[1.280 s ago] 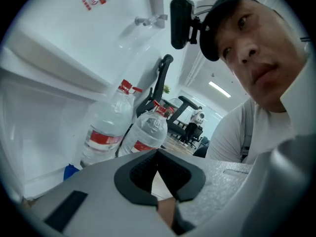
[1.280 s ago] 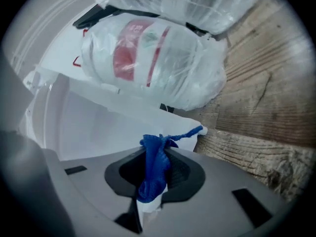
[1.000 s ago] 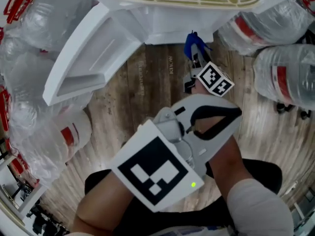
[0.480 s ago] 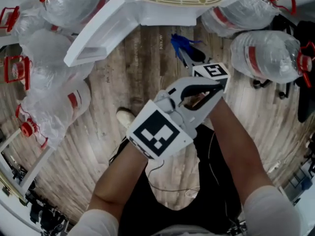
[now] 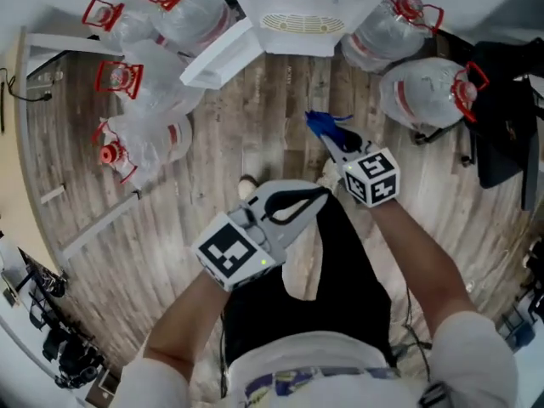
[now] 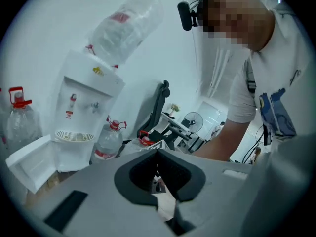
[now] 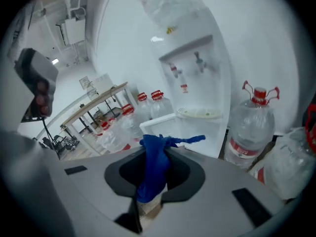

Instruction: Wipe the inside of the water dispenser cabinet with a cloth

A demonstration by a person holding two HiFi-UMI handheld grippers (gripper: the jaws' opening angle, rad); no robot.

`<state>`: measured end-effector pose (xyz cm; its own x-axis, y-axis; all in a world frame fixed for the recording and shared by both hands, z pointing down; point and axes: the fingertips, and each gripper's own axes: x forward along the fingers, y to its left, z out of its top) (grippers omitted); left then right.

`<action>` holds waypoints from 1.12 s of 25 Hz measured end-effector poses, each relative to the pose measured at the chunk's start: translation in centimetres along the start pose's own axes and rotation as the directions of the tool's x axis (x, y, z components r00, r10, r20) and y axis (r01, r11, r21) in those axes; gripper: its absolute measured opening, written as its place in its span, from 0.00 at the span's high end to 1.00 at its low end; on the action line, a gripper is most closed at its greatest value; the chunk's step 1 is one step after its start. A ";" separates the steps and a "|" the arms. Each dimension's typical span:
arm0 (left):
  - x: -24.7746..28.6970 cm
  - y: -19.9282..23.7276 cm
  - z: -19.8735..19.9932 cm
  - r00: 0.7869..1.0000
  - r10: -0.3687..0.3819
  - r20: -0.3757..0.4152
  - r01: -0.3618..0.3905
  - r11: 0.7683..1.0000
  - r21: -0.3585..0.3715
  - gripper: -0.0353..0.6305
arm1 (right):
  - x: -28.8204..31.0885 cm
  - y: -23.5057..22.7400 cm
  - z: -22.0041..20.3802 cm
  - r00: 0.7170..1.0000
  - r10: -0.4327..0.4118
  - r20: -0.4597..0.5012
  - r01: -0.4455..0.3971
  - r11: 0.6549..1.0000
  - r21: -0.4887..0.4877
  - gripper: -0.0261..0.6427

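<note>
Two grippers are held out ahead of a person who stands on the wooden floor (image 5: 280,117) facing the water dispenser (image 5: 299,7), well apart from it. The right gripper (image 5: 336,145) leads. Its jaws are clamped on a blue cloth (image 5: 323,126), pinched around the middle so that a loose tuft stands clear of the tips while the rest hangs down between them. That looks like a sensible hold, since it leaves free fabric to press against a surface. The left gripper (image 5: 319,195) sits lower and closer to the body, its jaws brought together with nothing between them, so it seems to be merely kept out of the way. The dispenser's cabinet door (image 5: 223,53) is swung open to the left, low under the drip tray. This leaves the compartment reachable, though from here I can make out almost nothing of its interior. Large water bottles (image 5: 421,92) crowd the floor on both sides of the dispenser and leave only a lane of bare boards straight ahead. Wiping does not appear to have started at this point, as the cloth is in the air and touches nothing but the jaws. To begin, the person would probably need to step in, crouch, and carry the cloth low through that gap, taking care not to clip the open door or the nearest bottles.
</note>
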<state>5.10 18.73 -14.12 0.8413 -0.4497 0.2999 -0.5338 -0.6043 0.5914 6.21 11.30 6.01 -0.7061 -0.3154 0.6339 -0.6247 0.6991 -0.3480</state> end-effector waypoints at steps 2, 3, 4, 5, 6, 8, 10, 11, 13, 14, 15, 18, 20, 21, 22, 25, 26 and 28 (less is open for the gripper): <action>-1.9 -4.1 1.1 1.000 0.002 0.003 -0.002 1.000 0.024 0.94 | -4.9 3.2 2.1 1.000 0.002 0.020 -0.001 1.000 -0.025 0.86; -2.8 -6.1 1.6 1.000 -0.005 0.010 0.005 0.999 0.040 0.94 | -7.1 4.7 3.0 0.999 -0.005 0.037 0.006 0.999 -0.031 0.86; -3.9 -8.1 2.2 1.000 -0.017 0.020 0.016 0.998 0.057 0.94 | -9.3 6.2 3.9 0.998 -0.013 0.057 0.015 0.999 -0.036 0.86; -5.0 -10.0 2.6 0.999 -0.030 0.030 0.028 0.997 0.073 0.94 | -11.4 7.9 4.6 0.997 -0.021 0.078 0.024 0.999 -0.040 0.86; -6.3 -12.0 2.8 0.998 -0.041 0.039 0.038 0.996 0.083 0.94 | -13.6 9.7 5.1 0.995 -0.027 0.097 0.032 0.998 -0.045 0.86; -9.2 -15.5 2.9 0.997 -0.060 0.052 0.054 0.993 0.106 0.94 | -17.6 13.3 5.7 0.989 -0.044 0.138 0.052 0.997 -0.053 0.86; -12.4 -18.5 2.5 0.997 -0.066 0.043 0.058 0.985 0.163 0.94 | -21.2 16.5 5.8 0.981 -0.074 0.181 0.083 0.996 -0.042 0.86; -14.0 -20.0 2.1 0.998 -0.061 0.033 0.054 0.982 0.183 0.94 | -22.9 18.2 5.6 0.976 -0.088 0.197 0.097 0.995 -0.036 0.86; -17.1 -22.9 1.1 0.998 -0.057 0.022 0.051 0.978 0.201 0.94 | -26.2 21.6 5.0 0.971 -0.110 0.214 0.120 0.992 -0.038 0.86; -18.6 -24.2 0.7 0.998 -0.059 0.024 0.053 0.977 0.206 0.94 | -27.7 23.3 4.8 0.968 -0.116 0.222 0.128 0.991 -0.043 0.86; -19.9 -25.2 0.5 0.998 -0.061 0.028 0.054 0.976 0.210 0.94 | -28.9 24.9 4.7 0.966 -0.118 0.231 0.133 0.990 -0.050 0.86; -23.3 -27.8 -0.7 0.998 -0.047 0.030 0.039 0.974 0.225 0.94 | -31.9 29.3 4.7 0.963 -0.105 0.249 0.127 0.989 -0.072 0.86; -25.1 -29.4 -1.9 0.999 -0.036 0.021 0.030 0.973 0.229 0.94 | -33.7 32.2 4.4 0.963 -0.092 0.252 0.121 0.988 -0.101 0.86; -25.8 -30.0 -2.5 0.999 -0.030 0.013 0.026 0.973 0.230 0.94 | -34.5 33.6 4.1 0.964 -0.087 0.251 0.119 0.986 -0.116 0.86; -26.4 -30.5 -3.1 1.000 -0.022 0.003 0.021 0.973 0.231 0.94 | -35.3 34.7 3.7 0.966 -0.083 0.246 0.116 0.985 -0.125 0.86; -28.0 -31.9 -4.3 1.000 -0.011 -0.014 0.014 0.972 0.234 0.94 | -37.1 37.0 2.7 0.970 -0.080 0.230 0.109 0.987 -0.114 0.86; -28.5 -32.3 -4.4 1.000 -0.012 -0.013 0.015 0.971 0.239 0.94 | -37.6 37.5 2.7 0.969 -0.082 0.232 0.110 0.987 -0.114 0.86; -29.2 -33.2 -4.5 1.000 -0.014 0.000 0.014 0.969 0.246 0.94 | -38.6 38.3 2.6 0.967 -0.084 0.242 0.117 0.986 -0.122 0.86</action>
<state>-1.38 54.89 -39.17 0.8488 -0.4412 0.2914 -0.5267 -0.7539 0.3928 8.71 48.58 -33.54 -0.7107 -0.5192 0.4746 -0.6571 0.7308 -0.1845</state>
